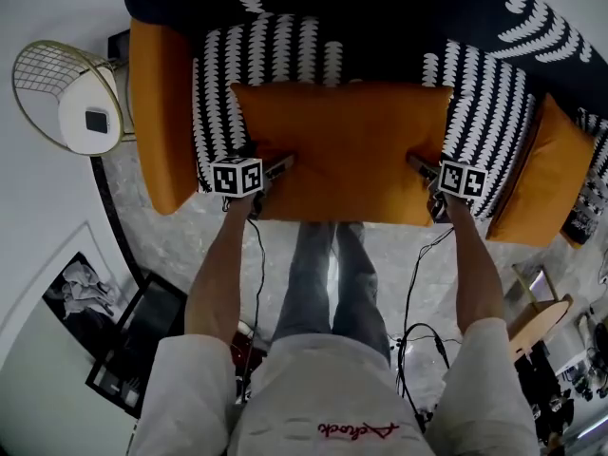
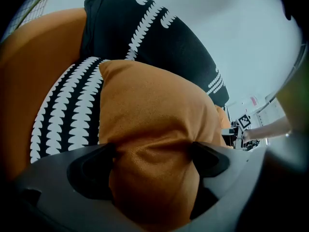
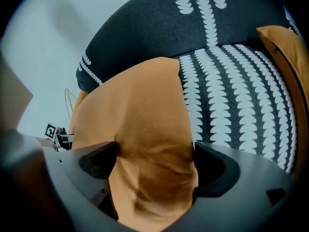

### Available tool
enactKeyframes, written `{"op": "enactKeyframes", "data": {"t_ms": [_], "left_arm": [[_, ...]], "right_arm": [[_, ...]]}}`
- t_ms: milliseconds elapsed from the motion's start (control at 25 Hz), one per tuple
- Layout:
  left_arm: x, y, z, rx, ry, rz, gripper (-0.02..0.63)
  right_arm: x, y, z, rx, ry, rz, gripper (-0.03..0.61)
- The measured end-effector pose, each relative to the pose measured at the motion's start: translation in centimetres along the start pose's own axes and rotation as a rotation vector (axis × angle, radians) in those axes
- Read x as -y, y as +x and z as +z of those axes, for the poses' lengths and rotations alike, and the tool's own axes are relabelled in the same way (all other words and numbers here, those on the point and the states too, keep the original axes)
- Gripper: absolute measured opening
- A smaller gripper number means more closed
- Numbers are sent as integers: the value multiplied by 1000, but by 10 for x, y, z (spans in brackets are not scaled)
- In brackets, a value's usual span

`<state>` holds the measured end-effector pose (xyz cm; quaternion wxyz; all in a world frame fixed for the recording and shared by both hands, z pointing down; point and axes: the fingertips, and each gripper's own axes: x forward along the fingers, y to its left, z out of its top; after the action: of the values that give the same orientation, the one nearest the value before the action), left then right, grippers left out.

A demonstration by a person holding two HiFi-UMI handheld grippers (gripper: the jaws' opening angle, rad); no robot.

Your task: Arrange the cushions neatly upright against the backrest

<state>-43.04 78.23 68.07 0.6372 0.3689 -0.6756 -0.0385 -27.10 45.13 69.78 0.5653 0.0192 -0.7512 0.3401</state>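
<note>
Pinching the orange square fabric cushion's (image 1: pixel 342 150) near corners, left gripper (image 1: pixel 275 167) and right gripper (image 1: pixel 421 164) crease it, per gripper views; head view alone shows it whole on the black-and-white patterned sofa seat (image 1: pixel 214 93).

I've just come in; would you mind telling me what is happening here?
A person stands at a patterned sofa with a gripper in each hand. The left gripper and the right gripper each have one end of the orange cushion squeezed between wide-set jaws. The cushion lies roughly flat on the seat, its far edge towards the backrest, not yet stood upright.
</note>
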Motion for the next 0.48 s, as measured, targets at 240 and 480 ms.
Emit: {"op": "enactKeyframes", "data": {"t_ms": [240, 480], "left_arm": [[3, 0, 0, -2, 0, -57, 486], [19, -6, -1, 32, 52, -93, 361]], "right_arm": [[-9, 3, -2, -4, 18, 46, 438], [-27, -7, 0, 29, -24, 81, 219]]}}
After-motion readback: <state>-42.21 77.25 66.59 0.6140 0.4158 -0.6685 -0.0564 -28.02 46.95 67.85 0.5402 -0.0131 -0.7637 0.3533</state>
